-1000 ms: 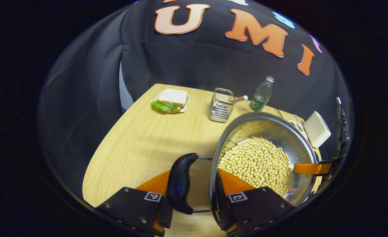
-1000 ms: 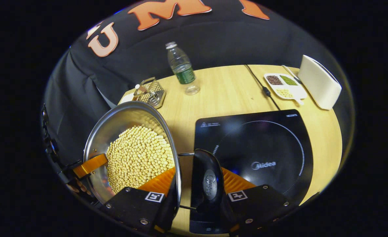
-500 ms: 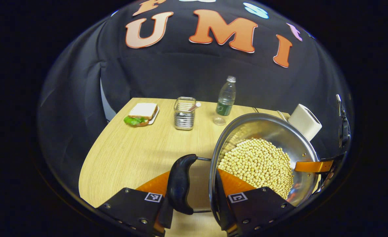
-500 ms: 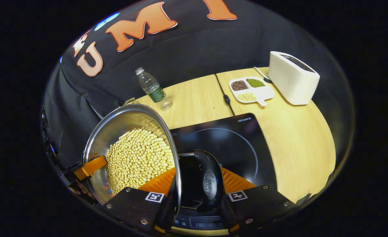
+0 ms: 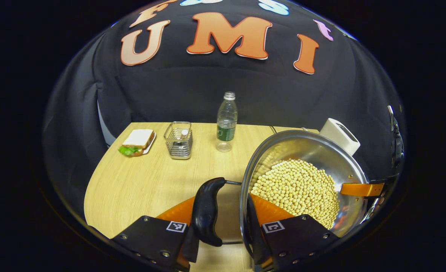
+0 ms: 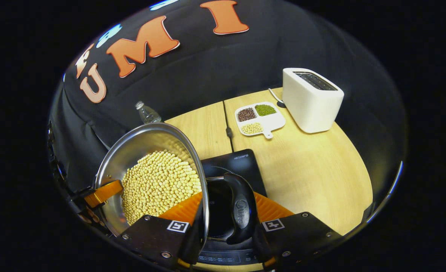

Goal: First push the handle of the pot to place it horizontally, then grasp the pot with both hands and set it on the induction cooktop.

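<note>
1 pot [image 5: 313, 151] of beans [image 5: 296, 189] is held – L gripper [image 5: 223, 223] & R gripper [image 6: 223, 223] each clamped on 1 handle [image 5: 206, 211]; cooktop [image 6: 238, 166] ahead of R.

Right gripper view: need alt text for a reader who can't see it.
The right gripper grips the rim and black side handle of a steel pot full of soybeans, above a black induction cooktop. On the wooden table behind stand a white toaster and a divided dish of beans.

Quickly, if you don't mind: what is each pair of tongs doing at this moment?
Left tongs: closed on the pot at its left handle.
Right tongs: closed on the pot at its right handle.
</note>
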Demonstrator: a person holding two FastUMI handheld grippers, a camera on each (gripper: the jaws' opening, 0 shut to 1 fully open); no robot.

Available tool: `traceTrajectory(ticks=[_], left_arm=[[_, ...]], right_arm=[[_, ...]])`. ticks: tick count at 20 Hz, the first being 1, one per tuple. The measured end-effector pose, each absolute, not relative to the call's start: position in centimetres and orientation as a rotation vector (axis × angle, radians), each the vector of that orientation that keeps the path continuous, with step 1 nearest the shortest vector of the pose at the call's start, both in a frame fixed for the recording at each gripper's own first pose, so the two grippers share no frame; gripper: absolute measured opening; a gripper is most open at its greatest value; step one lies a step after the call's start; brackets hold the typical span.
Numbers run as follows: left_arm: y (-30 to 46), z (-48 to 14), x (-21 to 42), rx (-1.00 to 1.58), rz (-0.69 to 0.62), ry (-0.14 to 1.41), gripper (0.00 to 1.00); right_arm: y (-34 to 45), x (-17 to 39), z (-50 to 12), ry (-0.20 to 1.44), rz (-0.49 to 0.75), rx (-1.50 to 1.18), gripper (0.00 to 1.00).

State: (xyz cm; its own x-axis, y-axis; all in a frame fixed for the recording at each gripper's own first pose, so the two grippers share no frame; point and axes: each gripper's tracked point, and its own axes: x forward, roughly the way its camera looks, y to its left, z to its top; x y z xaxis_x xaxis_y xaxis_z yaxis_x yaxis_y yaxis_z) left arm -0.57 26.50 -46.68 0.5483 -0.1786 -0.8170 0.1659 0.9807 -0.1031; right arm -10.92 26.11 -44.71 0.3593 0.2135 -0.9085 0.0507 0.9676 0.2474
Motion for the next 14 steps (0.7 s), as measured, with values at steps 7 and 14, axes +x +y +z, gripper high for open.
traceTrajectory(ticks=[7, 14], left_arm=[[26.5, -46.9, 0.2, -0.005, -0.234, 0.996, 0.57], [26.1, -48.5, 0.0, -0.008, -0.23, 1.067, 0.57]], right_arm=[[26.8, -11.1, -45.2, 1.217, 0.071, 0.248, 0.56], [27.0, -11.3, -45.3, 1.275, 0.064, 0.239, 0.52]])
